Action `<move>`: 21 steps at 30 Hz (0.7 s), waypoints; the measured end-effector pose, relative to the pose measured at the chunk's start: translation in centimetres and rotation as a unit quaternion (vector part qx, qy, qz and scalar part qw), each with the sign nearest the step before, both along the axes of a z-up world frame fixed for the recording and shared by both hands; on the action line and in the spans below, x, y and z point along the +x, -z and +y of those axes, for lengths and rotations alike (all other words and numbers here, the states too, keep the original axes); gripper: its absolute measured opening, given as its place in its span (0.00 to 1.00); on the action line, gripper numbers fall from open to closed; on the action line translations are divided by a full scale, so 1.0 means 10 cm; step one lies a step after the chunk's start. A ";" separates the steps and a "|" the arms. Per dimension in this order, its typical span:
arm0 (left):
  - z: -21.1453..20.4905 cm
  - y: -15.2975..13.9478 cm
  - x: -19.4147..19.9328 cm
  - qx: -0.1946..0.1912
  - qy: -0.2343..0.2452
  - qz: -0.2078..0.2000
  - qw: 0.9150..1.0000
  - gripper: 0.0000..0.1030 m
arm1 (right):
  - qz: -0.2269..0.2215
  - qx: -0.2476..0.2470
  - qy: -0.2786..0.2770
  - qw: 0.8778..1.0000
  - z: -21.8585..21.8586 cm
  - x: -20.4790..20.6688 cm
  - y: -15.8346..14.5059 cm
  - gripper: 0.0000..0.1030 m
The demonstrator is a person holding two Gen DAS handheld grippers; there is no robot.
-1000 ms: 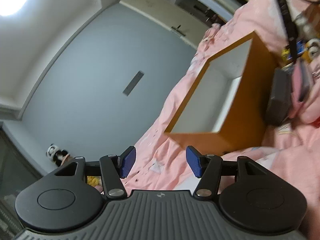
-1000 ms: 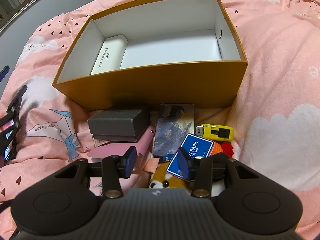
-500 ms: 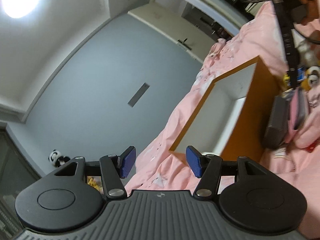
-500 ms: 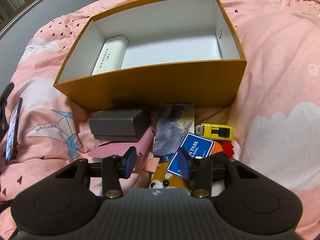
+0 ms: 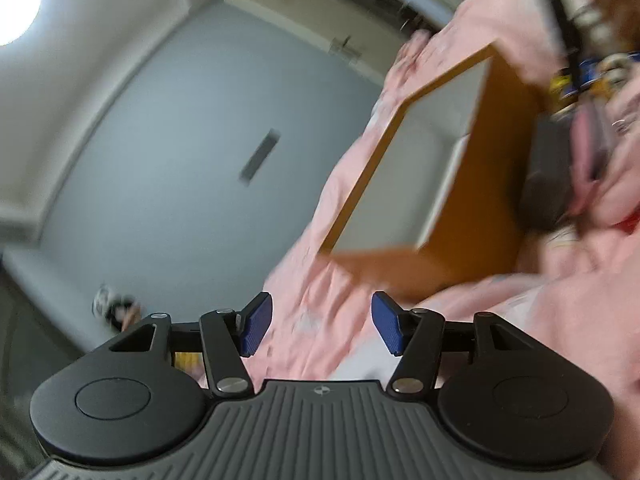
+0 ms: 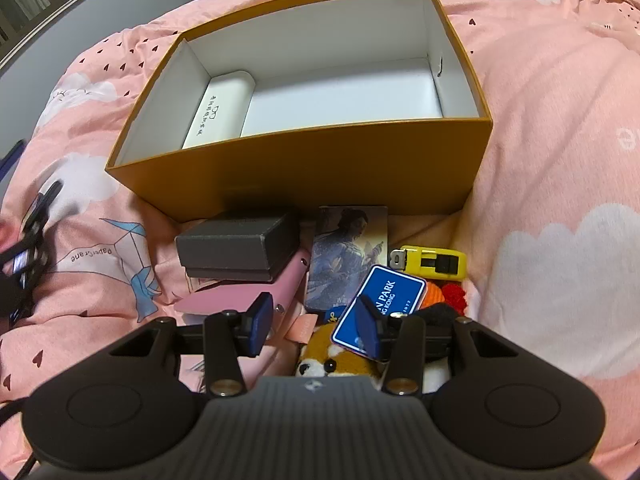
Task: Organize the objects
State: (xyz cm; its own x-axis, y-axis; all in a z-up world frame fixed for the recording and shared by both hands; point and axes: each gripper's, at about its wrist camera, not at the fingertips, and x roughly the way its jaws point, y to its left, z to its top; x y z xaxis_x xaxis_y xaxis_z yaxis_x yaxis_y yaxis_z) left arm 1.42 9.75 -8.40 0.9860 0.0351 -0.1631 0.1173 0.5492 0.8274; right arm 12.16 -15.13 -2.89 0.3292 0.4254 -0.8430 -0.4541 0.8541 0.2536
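Currently the orange box (image 6: 304, 172) sits open at centre of the right wrist view on the pink bedding (image 6: 560, 120). Inside it, a white case (image 6: 218, 110) lies flat against the left wall; the rest of the white floor is bare.

Loose pile is just below the box's near wall, lower centre of frame:
- grey box (image 6: 240, 248) lying on top of a pink case (image 6: 248, 294), left of the pile
- picture card (image 6: 348, 252) flat, its top edge touching or nearly touching the box wall
- yellow tape measure (image 6: 432, 262) to the right of the card
- blue sign card (image 6: 380, 308) tilted, overlapping the picture card's lower corner
- red panda plush (image 6: 336, 362) under the sign card, partly hidden by the gripper body
- orange and red knitted bits (image 6: 444, 294) under the tape measure, too hidden to identify

Right gripper (image 6: 316, 326): jaws partly spread above the pile. Right pad overlaps the blue sign card in frame; can't tell if it touches. Nothing pinched between the pads.

Left gripper (image 5: 322, 328): left wrist view is motion-blurred and rolled. Jaws closing, still well apart, nothing between them, only bedding (image 5: 320, 300) behind. Orange box (image 5: 492, 184) is in the right half of that frame, open side facing left, well ahead of the fingertips. Grey wall (image 5: 180, 160) fills the left half, ceiling light (image 5: 16, 4) at the upper left corner. Small plush (image 5: 116, 306) at lower left by the wall, blurred.

Left gripper's linkage (image 6: 28, 240) shows at the left edge of the right wrist view, over the bedding.
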 end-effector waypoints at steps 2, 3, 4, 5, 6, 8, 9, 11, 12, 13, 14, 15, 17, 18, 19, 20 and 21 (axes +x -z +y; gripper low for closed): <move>0.10 -0.14 0.05 -0.030 -0.021 -0.016 0.999 0.62 | -0.001 0.000 0.001 1.000 -0.02 0.00 -0.01 0.46; 0.14 -0.22 0.05 -0.042 -0.026 -0.025 0.998 0.62 | -0.001 0.000 0.003 1.000 -0.02 0.00 -0.01 0.46; 0.16 -0.28 0.04 -0.051 -0.029 -0.030 0.998 0.63 | 0.000 0.001 0.004 1.000 -0.03 0.00 -0.01 0.46; 0.17 -0.34 0.02 -0.061 -0.032 -0.032 0.997 0.64 | 0.001 0.002 0.004 1.000 -0.02 0.01 0.00 0.46; 0.17 -0.40 0.01 -0.074 -0.037 -0.029 0.996 0.65 | 0.000 0.002 0.003 1.000 -0.02 0.01 0.00 0.46; 0.16 -0.48 -0.02 -0.102 -0.042 -0.018 0.994 0.66 | -0.001 0.004 -0.002 1.000 0.00 0.00 -0.01 0.46; 0.16 -0.52 -0.04 -0.116 -0.043 -0.015 0.992 0.66 | -0.001 0.005 -0.003 1.000 0.01 0.00 -0.01 0.46; 0.08 -0.57 -0.13 -0.130 -0.037 -0.021 0.991 0.66 | -0.001 0.007 -0.002 1.000 -0.01 -0.01 -0.01 0.46; 0.01 -0.60 -0.16 -0.131 -0.029 -0.024 0.991 0.67 | 0.000 0.008 0.000 1.000 -0.02 -0.01 -0.01 0.46; -0.07 -0.61 -0.21 -0.132 -0.020 -0.023 0.991 0.70 | 0.000 0.009 0.001 1.000 -0.03 -0.01 -0.01 0.46; -0.12 -0.60 -0.23 -0.133 -0.014 -0.019 0.991 0.72 | 0.000 0.010 0.001 1.000 -0.03 -0.01 -0.01 0.46; -0.18 -0.62 -0.26 -0.133 -0.011 -0.012 0.991 0.72 | -0.001 0.011 -0.001 1.000 -0.02 -0.01 -0.02 0.46; -0.31 -0.65 -0.26 -0.145 -0.005 0.006 0.989 0.72 | -0.002 0.011 -0.005 1.000 -0.01 -0.02 -0.02 0.46; -0.37 -0.67 -0.23 -0.158 0.000 0.022 0.987 0.72 | -0.002 0.012 -0.007 1.000 -0.01 -0.02 -0.02 0.46; -0.41 -0.69 -0.20 -0.173 -0.001 0.043 0.984 0.72 | -0.002 0.014 -0.007 1.000 -0.01 -0.02 -0.02 0.46; -0.46 -0.70 -0.17 -0.189 -0.003 0.069 0.980 0.72 | -0.001 0.015 -0.007 1.000 -0.01 -0.02 -0.02 0.46; -0.48 -0.72 -0.10 -0.204 -0.002 0.098 0.974 0.72 | -0.001 0.015 -0.006 1.000 -0.02 -0.02 -0.02 0.46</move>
